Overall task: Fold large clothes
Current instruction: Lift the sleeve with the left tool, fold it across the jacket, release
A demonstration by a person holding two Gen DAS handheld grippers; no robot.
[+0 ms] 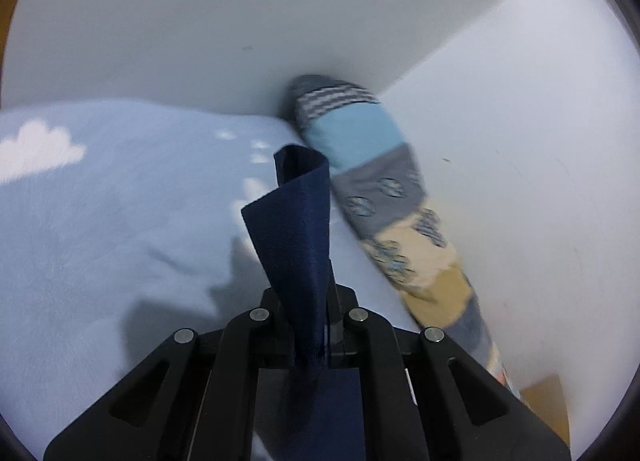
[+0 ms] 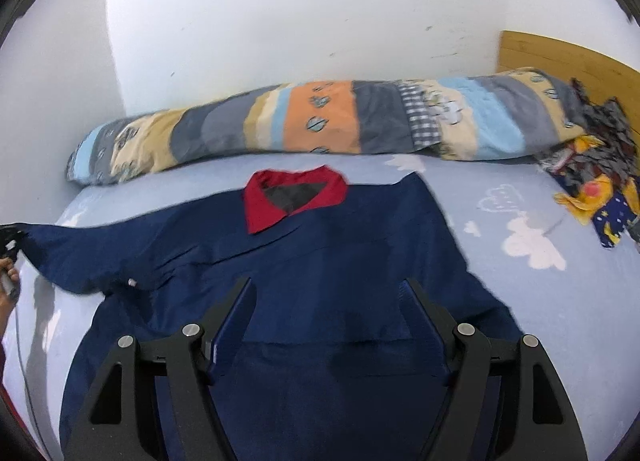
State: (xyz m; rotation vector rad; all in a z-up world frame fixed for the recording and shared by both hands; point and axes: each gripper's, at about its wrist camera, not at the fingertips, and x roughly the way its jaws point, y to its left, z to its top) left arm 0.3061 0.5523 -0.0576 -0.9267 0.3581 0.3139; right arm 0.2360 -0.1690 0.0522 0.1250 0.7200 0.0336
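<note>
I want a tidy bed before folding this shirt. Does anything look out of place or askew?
The navy shirt lies mostly flat, but one sleeve is pulled out sideways, pinched in the shut left gripper. At the bed's far corner a rumpled pile of patterned clothes sits beside the long pillow.

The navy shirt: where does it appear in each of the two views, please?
Left wrist: only the sleeve end of the navy shirt, centre, pinched upright.
Right wrist: spread flat, centre and lower picture, sleeve stretching to left edge.
Shared landmark: patterned long pillow along the wall.
</note>
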